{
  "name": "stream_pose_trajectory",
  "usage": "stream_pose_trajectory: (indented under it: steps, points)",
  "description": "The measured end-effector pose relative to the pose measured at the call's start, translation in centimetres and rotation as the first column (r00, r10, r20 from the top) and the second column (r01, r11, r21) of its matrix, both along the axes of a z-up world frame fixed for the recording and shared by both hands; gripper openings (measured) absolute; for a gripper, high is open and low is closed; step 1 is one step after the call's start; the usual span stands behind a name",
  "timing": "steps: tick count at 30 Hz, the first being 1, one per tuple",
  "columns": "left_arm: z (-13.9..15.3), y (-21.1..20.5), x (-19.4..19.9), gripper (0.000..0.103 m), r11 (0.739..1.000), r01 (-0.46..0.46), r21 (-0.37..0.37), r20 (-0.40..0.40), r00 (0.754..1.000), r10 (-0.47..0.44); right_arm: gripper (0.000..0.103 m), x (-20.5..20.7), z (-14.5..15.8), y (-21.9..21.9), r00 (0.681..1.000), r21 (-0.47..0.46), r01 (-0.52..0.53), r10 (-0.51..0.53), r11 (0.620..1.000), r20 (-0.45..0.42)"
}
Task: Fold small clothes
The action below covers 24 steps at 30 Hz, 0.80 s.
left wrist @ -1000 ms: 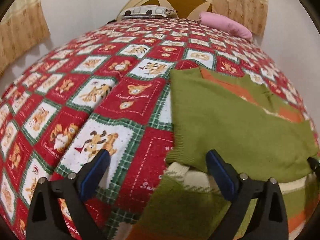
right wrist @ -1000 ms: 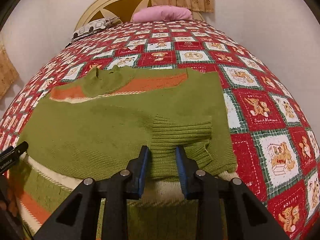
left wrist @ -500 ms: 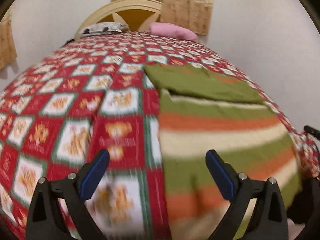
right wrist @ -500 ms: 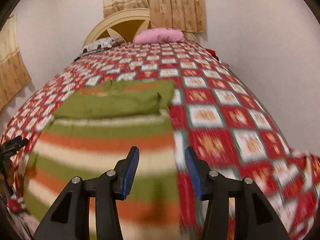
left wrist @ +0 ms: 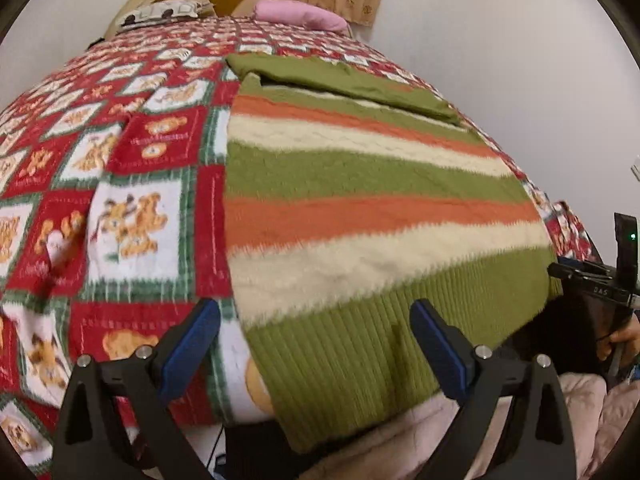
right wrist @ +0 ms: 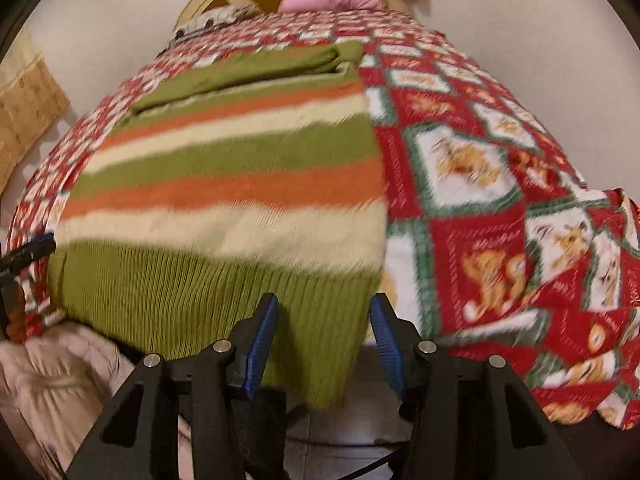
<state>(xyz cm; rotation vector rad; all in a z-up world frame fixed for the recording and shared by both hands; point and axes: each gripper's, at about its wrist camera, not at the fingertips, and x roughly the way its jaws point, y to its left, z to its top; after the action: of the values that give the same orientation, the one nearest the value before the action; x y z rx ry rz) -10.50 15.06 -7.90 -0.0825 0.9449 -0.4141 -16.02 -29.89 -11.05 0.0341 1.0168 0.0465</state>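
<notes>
We are looking at a striped knit sweater [left wrist: 360,184] lying flat near the foot edge of the bed [left wrist: 132,216], its ribbed green hem [right wrist: 208,304] hanging just over that edge toward us. At the end of the sweater nearer the headboard, a plain green layer [left wrist: 344,80] is lying folded across the top of the body; we are judging these to be the sleeves or upper part, already turned in. So the first fold seems to be done, and what is left, as we are reading it, is bringing the hem up over the body and tidying the packet.

The left gripper [left wrist: 316,336] is hovering spread wide at the foot edge, one finger over the quilt and one over the ribbed hem, pinching nothing. The right gripper [right wrist: 324,344] is also standing apart, spread somewhat less, with its jaws straddling the hem's right-hand corner but not closed on it.

Much is hard to make out. The right wrist view is smearing with motion blur, so the hem's exact edge is uncertain. We are not able to tell whether either gripper is touching the knit. The neckline is hidden under the folded green layer, and what lies below the foot edge of the bed is cut off, apart from some pale quilted fabric [right wrist: 52,380].
</notes>
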Motion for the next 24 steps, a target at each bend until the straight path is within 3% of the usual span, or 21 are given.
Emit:
stream_pose_trajectory:
  steps: [4,6,8,10,11,13,14,18,24]
  points:
    - [-0.1,0.1,-0.6,0.091,0.999,0.011,-0.032,-0.02,1.0,-0.012,0.049,-0.8,-0.5,0.2,1.0,0.03,0.016,-0.017,0.999,0.016]
    - [0.1,0.0,-0.8,0.074,0.999,0.025,-0.024,-0.028,0.999,-0.026,0.047,-0.8,-0.6,0.3,1.0,0.026,0.012,-0.013,1.0,0.013]
    - [0.1,-0.2,-1.2,0.064,1.0,0.029,0.001,-0.037,0.999,-0.029,0.032,-0.7,-0.5,1.0,1.0,-0.026,-0.021,0.021,0.999,-0.012]
    - [0.1,0.0,-1.4,0.059,1.0,0.028,0.001,-0.042,0.999,-0.028,0.012,-0.7,-0.5,1.1,0.999,-0.007,-0.035,0.035,0.999,-0.03]
    - [0.0,0.1,-1.4,0.053,1.0,0.023,-0.003,-0.043,0.999,-0.023,0.012,-0.7,-0.5,1.0,0.999,0.012,-0.027,0.028,1.0,-0.035]
    - [0.0,0.5,-1.1,0.03,1.0,-0.001,0.002,-0.045,0.999,0.001,0.01,-0.6,-0.6,0.6,0.999,0.051,-0.007,0.01,0.999,-0.042]
    - [-0.1,0.7,-0.8,0.01,1.0,-0.01,0.004,-0.06,0.998,0.01,0.01,-0.6,-0.5,0.5,0.999,0.071,-0.002,0.006,0.997,-0.047]
    - [0.7,1.2,0.2,0.01,0.999,-0.002,-0.051,-0.104,0.995,-0.003,0.009,-0.5,1.9,-0.4,1.0,0.23,-0.011,0.015,0.973,-0.015]
    - [4.0,0.0,2.3,0.01,0.996,0.06,-0.06,-0.008,0.998,-0.06,0.009,3.3,7.1,0.1,0.993,0.36,-0.101,0.07,0.928,0.099]
